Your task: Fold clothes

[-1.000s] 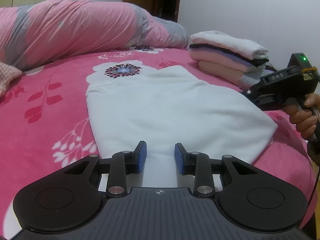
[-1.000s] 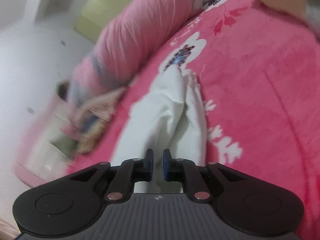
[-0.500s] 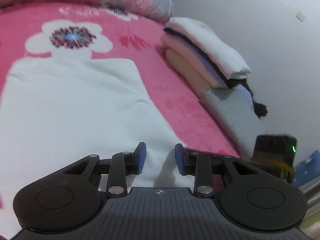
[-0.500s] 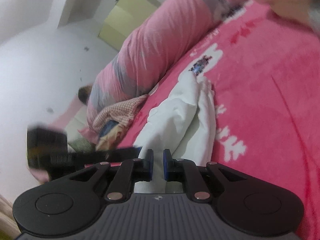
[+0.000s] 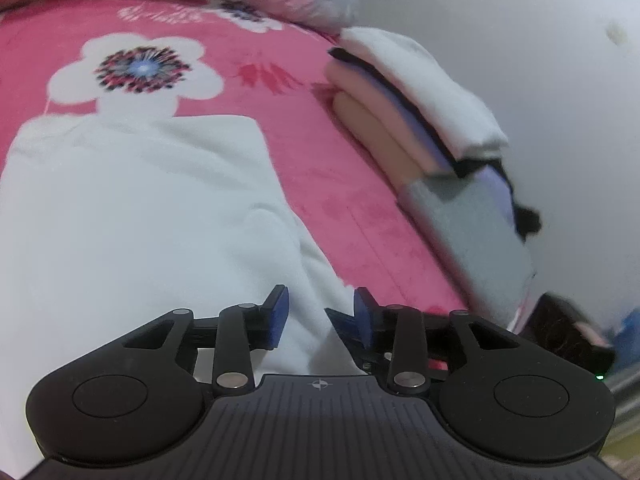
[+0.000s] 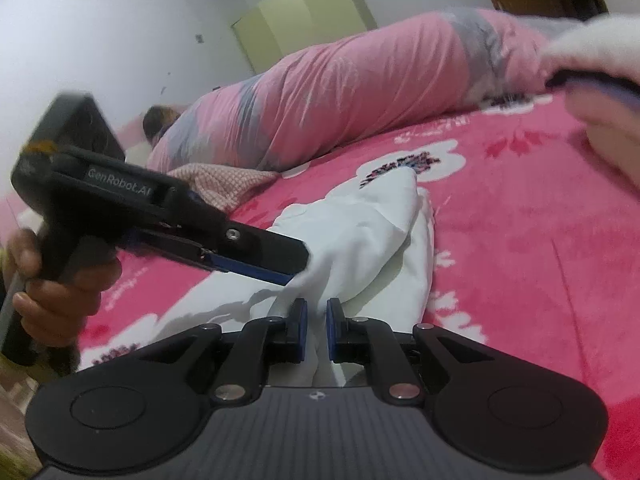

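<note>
A white garment (image 5: 140, 216) lies on the pink flowered bed (image 5: 352, 200). My left gripper (image 5: 320, 314) is open, its blue pads on either side of the garment's near right edge. My right gripper (image 6: 316, 322) is shut on a bunched part of the same white garment (image 6: 372, 232), which is lifted into a ridge. In the right wrist view the left gripper (image 6: 290, 274) comes in from the left, its tips against the white cloth.
A stack of folded clothes (image 5: 420, 112) sits at the bed's right edge by the white wall. A rolled pink quilt (image 6: 360, 92) lies along the far side. A pink checked cloth (image 6: 216, 184) lies beside the quilt.
My left gripper has swung right and down to the garment's right edge, still open. My right gripper stays shut on the cloth, and the left gripper has come close beside it.
</note>
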`<control>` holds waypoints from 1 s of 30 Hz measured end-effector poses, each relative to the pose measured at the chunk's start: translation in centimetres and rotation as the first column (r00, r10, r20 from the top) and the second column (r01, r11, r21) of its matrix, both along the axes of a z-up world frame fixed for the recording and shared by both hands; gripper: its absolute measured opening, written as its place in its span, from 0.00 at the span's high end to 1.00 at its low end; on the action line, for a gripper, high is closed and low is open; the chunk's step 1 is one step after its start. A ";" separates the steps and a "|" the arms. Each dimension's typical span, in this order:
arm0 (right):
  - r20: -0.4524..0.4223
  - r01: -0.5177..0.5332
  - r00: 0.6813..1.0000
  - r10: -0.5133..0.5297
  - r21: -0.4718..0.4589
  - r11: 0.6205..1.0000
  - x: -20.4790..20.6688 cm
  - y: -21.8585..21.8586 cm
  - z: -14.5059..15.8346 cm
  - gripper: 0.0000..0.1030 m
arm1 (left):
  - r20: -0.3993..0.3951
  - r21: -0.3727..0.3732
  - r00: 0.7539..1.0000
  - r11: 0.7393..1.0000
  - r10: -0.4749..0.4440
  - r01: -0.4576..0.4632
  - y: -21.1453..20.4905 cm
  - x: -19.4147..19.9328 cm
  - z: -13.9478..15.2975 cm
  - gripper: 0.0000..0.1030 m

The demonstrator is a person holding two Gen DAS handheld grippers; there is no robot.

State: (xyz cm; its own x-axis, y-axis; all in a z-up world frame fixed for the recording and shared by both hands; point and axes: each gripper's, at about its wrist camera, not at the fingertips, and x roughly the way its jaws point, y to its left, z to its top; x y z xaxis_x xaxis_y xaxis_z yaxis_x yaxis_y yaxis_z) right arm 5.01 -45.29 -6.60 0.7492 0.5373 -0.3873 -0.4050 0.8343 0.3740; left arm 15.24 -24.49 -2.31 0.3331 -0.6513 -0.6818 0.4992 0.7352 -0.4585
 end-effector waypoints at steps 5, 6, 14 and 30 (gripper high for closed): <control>0.015 -0.013 1.000 0.013 0.016 1.000 -0.4 -0.4 0.0 0.90 | -0.006 0.025 0.999 0.999 0.045 -0.045 0.1 0.5 -1.2 0.90; 0.010 -0.020 1.000 0.020 0.033 0.999 -0.5 -0.7 -0.1 0.90 | -0.008 0.021 0.999 0.999 0.049 -0.049 0.4 0.6 -1.5 0.94; -0.200 0.060 0.980 0.013 0.357 0.932 2.5 -6.9 -2.0 0.81 | 0.011 -0.100 0.998 0.993 0.063 -0.062 2.5 0.1 -2.4 0.98; -0.352 -0.290 0.842 0.408 0.342 0.894 9.8 -3.6 -2.5 0.67 | -0.031 -0.330 0.997 0.941 0.074 -0.080 5.6 0.4 -4.9 0.98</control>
State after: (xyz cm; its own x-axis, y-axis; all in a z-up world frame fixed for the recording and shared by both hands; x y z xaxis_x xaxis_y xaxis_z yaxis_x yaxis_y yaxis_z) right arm 14.80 -48.93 -9.08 0.2988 0.8581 -0.4176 -0.4132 0.5108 0.7539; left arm 15.68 -18.89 -7.24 0.3807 -0.8139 -0.4390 0.4368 0.5767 -0.6904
